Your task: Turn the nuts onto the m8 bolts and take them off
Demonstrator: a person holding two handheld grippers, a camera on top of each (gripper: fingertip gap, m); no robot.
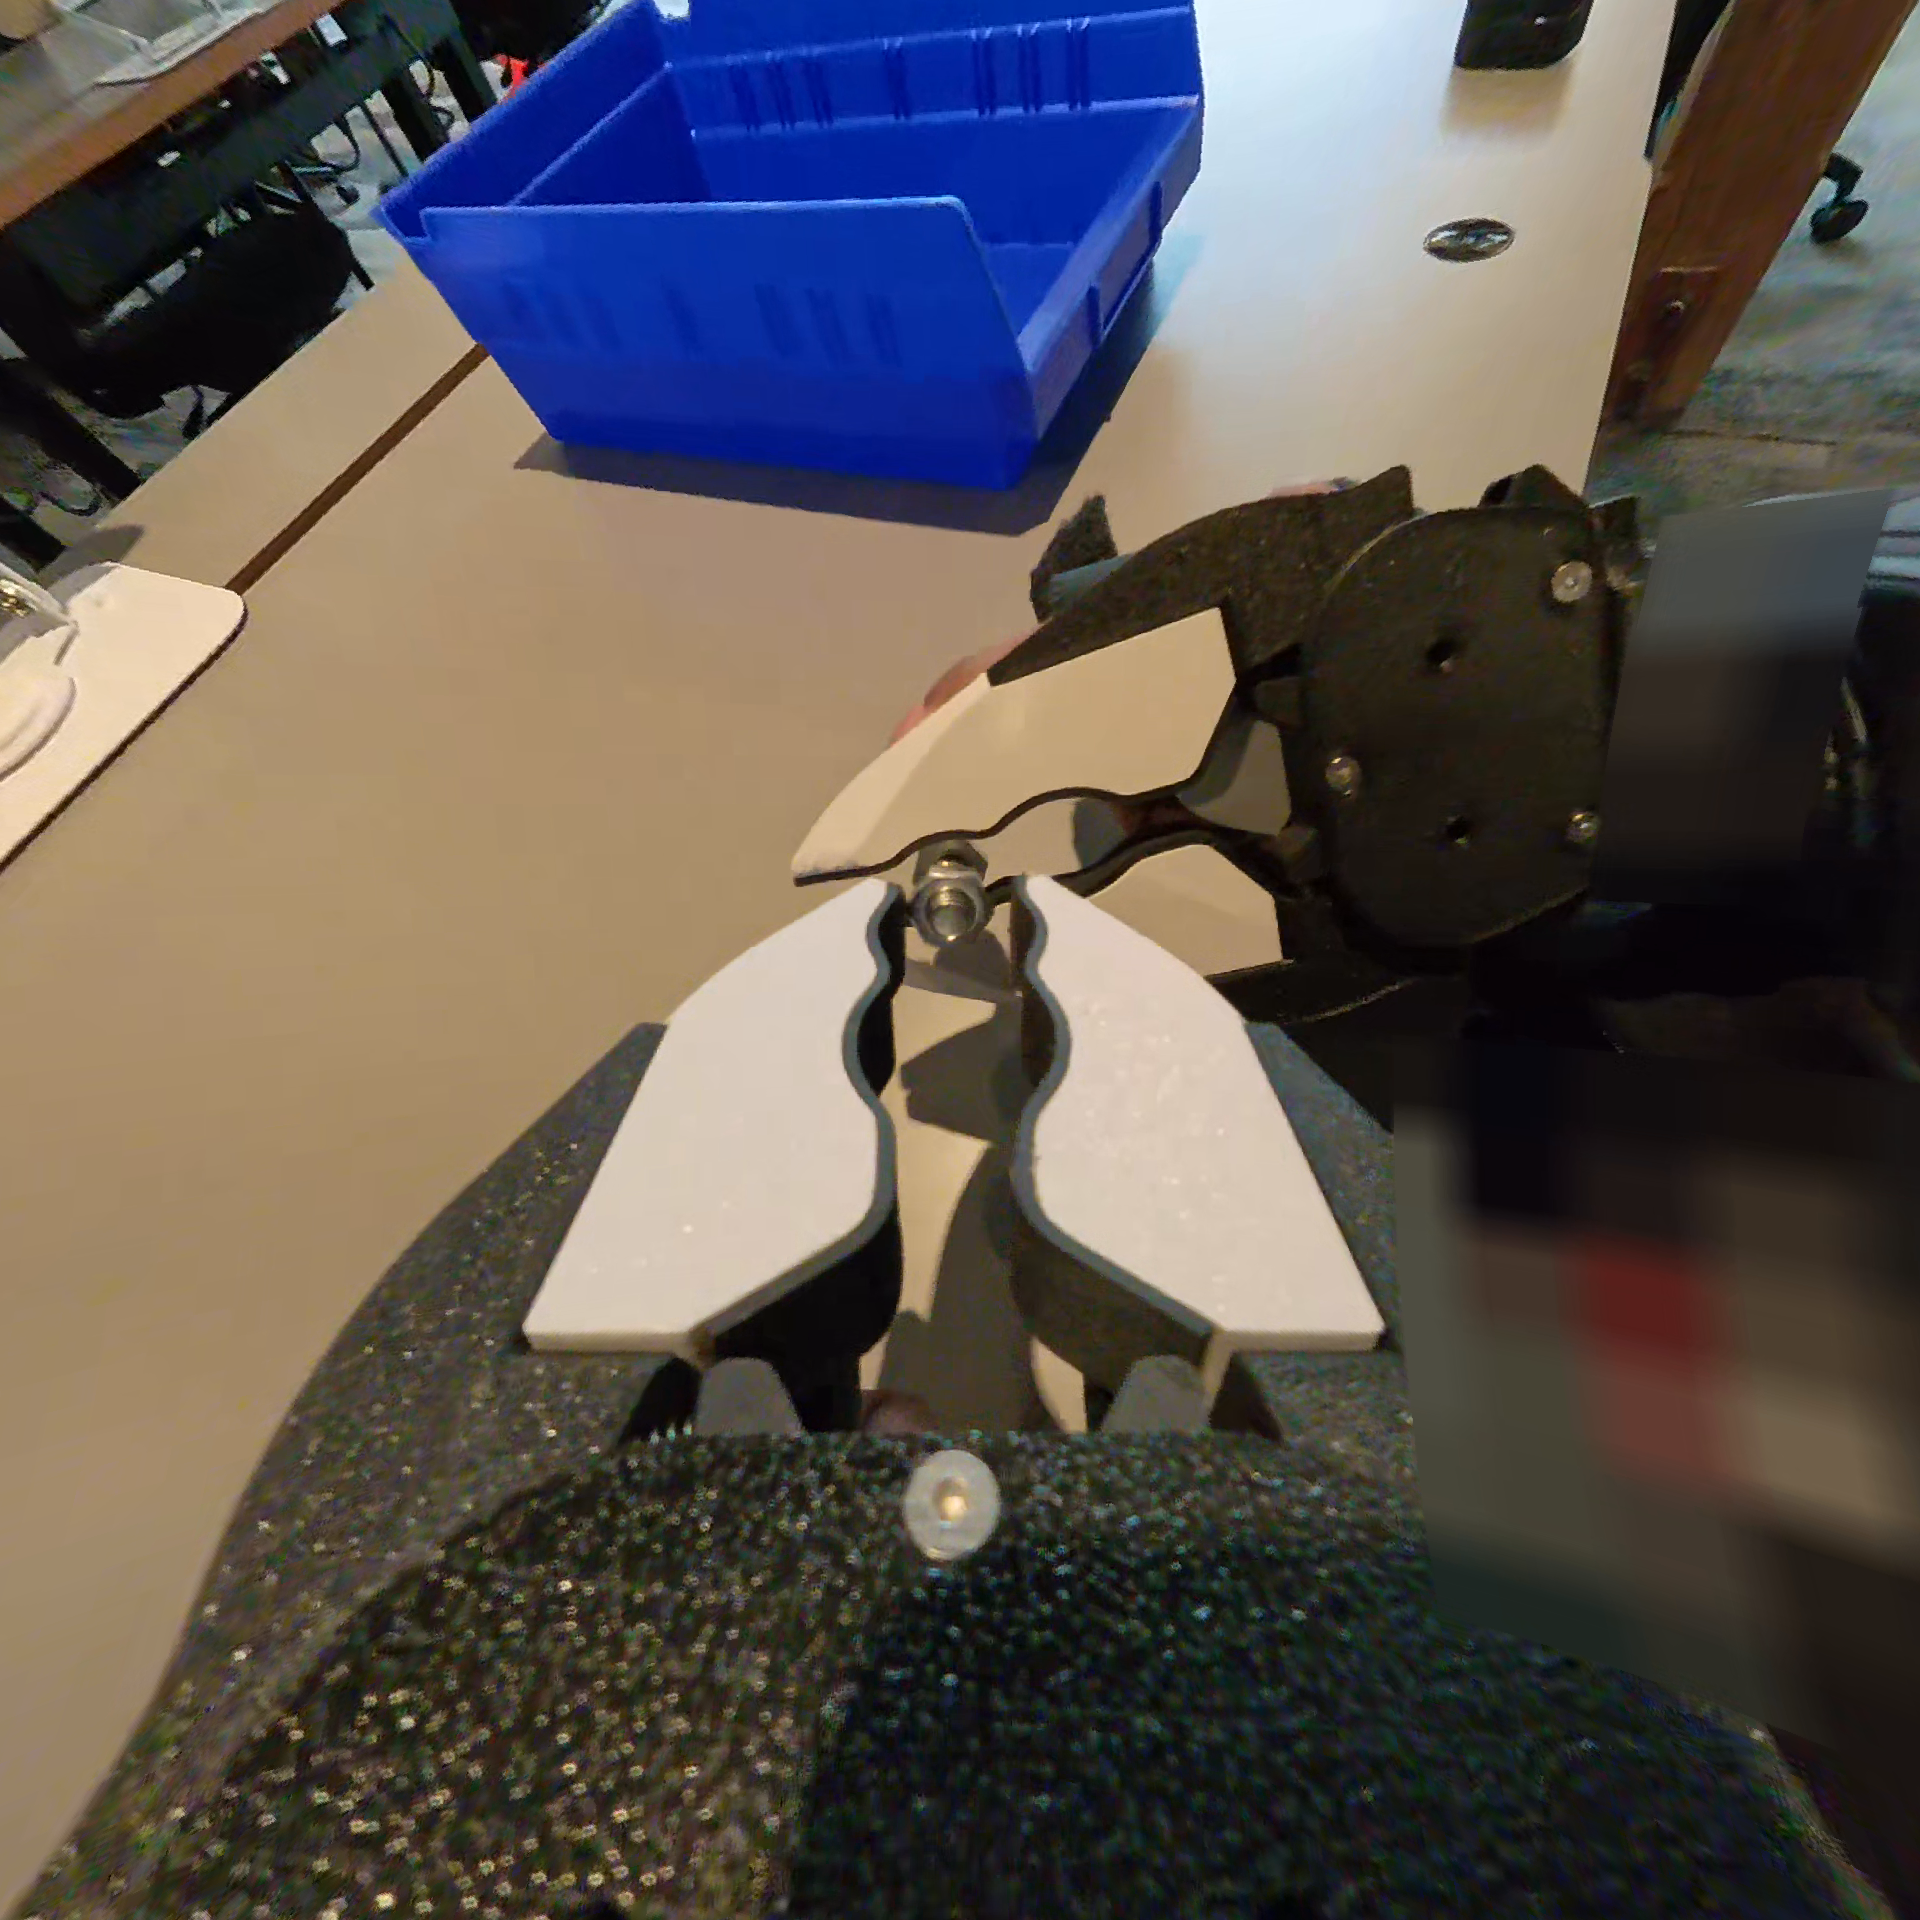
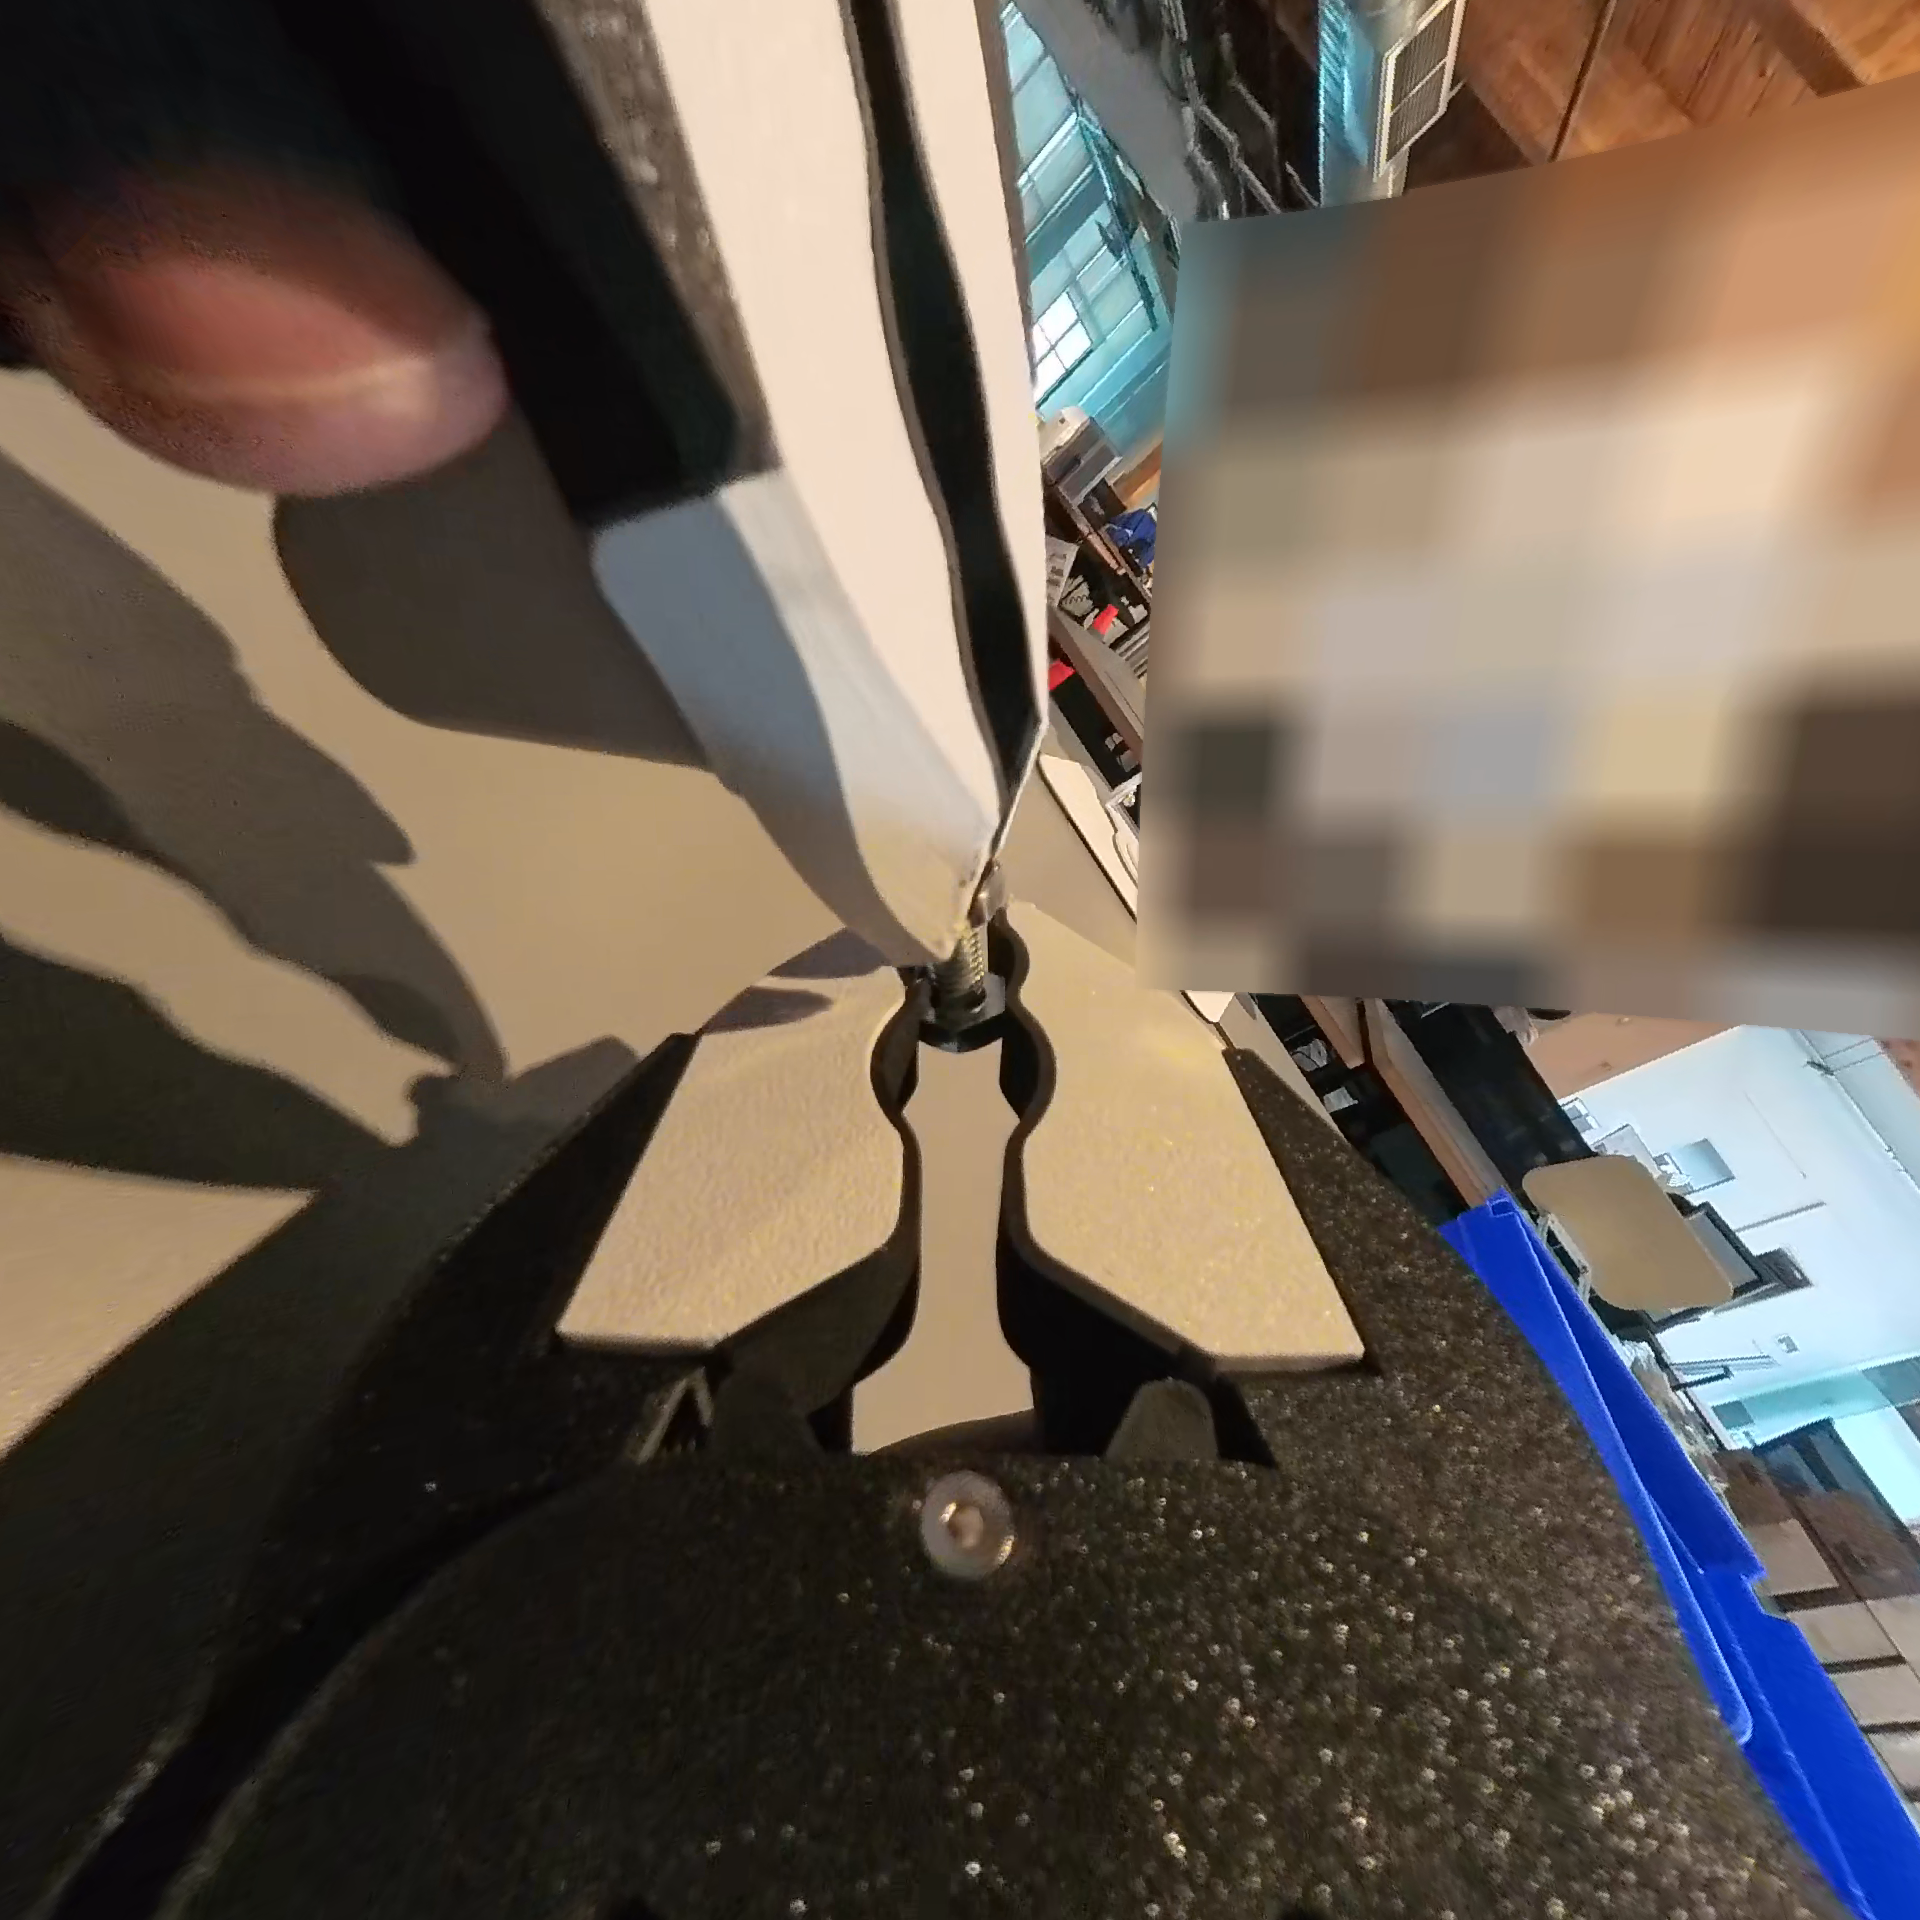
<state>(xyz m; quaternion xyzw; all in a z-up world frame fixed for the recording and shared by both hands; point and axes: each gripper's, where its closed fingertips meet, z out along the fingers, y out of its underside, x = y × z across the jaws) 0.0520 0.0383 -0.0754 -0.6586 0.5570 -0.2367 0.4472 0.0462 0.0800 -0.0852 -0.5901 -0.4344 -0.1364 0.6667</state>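
The left gripper [image 1: 948, 914] jaws stand slightly parted near their tips, with the silver nut [image 1: 943, 906] sitting between them; whether they press on it cannot be told from the left wrist view. The right gripper [image 2: 961, 1013] has its jaws clenched on the dark end of the bolt [image 2: 961, 987], whose threaded shaft runs up into the left gripper's closed tips. Both tools meet in the air above the tan worktop [image 1: 520, 831]. A fingertip [image 2: 312, 343] rests on the left tool's black body. Farther back on the worktop stands a blue bin [image 1: 810, 260], well apart from the jaws.
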